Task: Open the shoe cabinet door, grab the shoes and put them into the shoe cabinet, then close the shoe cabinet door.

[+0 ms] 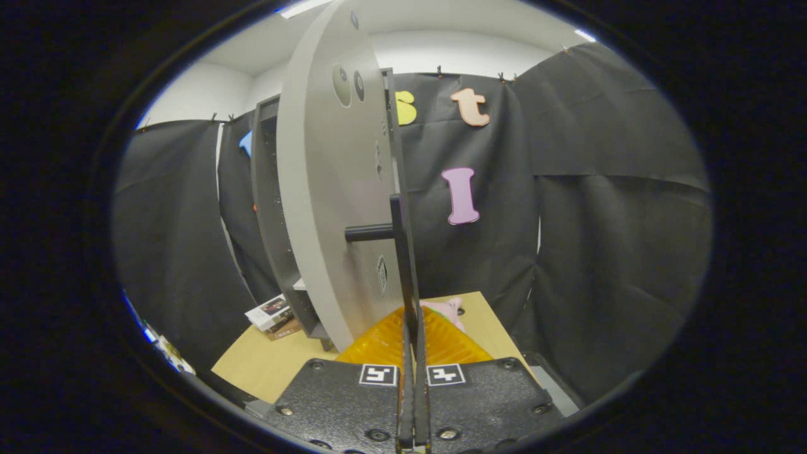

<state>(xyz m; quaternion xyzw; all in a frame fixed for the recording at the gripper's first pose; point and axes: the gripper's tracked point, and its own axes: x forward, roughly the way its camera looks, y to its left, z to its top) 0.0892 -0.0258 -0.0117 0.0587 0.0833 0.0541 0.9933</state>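
Note:
The grey cabinet door (328,208) stands swung out and edge-on in front of me, with a black bar handle (369,233) sticking out of its face. Its thin dark edge (397,189) runs down between my fingers. My gripper (413,321) is shut on that edge, below the handle, with a pad pressing on each side. The dark cabinet body (271,214) stands behind the door. A pink shoe (449,309) lies on the wooden table (265,359) just beyond my fingertips, mostly hidden by the fingers (454,343).
A small stack of books (272,313) lies on the table at the foot of the cabinet. Black cloth walls close the booth behind and on both sides.

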